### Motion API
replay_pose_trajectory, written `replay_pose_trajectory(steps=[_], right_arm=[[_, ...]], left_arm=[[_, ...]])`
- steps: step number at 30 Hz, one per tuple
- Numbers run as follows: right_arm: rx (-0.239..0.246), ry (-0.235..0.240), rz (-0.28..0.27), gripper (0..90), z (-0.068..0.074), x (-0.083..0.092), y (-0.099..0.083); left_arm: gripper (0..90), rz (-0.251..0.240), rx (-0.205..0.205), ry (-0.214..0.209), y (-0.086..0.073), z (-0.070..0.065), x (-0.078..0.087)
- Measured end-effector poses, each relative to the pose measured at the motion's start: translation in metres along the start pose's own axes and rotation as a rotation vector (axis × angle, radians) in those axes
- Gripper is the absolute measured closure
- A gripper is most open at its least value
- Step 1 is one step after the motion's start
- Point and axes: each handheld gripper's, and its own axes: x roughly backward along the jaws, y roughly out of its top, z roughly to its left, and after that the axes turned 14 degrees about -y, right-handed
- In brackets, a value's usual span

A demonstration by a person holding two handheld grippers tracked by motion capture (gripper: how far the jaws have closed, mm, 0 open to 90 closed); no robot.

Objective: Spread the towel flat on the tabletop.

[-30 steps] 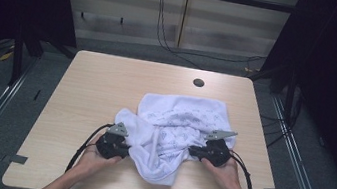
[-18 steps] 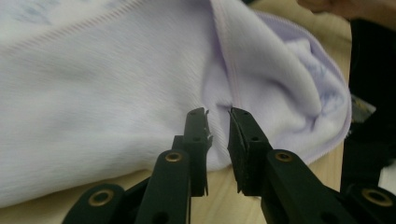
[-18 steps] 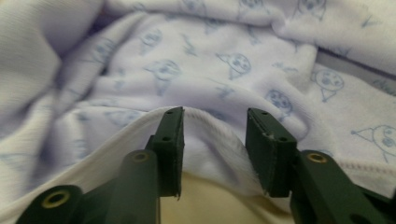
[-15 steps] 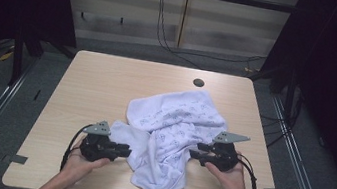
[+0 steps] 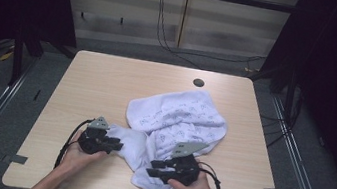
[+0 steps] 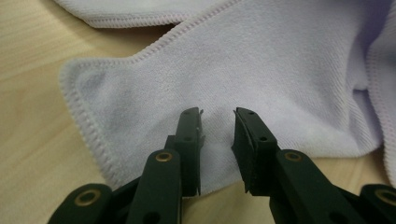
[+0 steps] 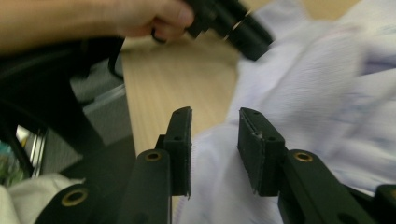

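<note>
Nothing here can be read: the white towel (image 5: 177,121) carries small dark printed marks across its upper side, too tiny and blurred to make out as letters

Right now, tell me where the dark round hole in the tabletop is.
In the high view, the dark round hole sits near the table's far edge, right of centre, just beyond the crumpled white towel.
</note>
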Motion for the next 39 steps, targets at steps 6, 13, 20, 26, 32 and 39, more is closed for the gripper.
replay_pose_trajectory(steps=[6,13,20,26,32,39], right_arm=[[0.075,0.013,0.13,58.7,0.022,-0.038,-0.014],[0.165,-0.043,0.092,54.0,0.029,-0.045,-0.023],[0.249,-0.126,0.068,81.7,0.033,-0.041,-0.027],[0.057,-0.027,0.077,86.2,0.011,-0.023,-0.023],[-0.063,-0.119,-0.08,86.2,-0.027,0.036,-0.015],[-0.226,-0.286,-0.079,85.8,-0.092,0.075,-0.047]], left_arm=[[70.0,-0.003,0.0,-0.013,-0.01,-0.004,0.009],[68.8,-0.005,0.011,-0.01,-0.007,0.0,0.008],[68.3,-0.001,0.006,-0.008,-0.007,-0.001,0.009],[69.5,0.028,-0.013,-0.025,-0.015,-0.012,0.013],[69.7,0.056,-0.021,-0.033,-0.021,-0.025,0.016],[67.3,0.004,-0.059,-0.098,-0.02,-0.028,0.028]])
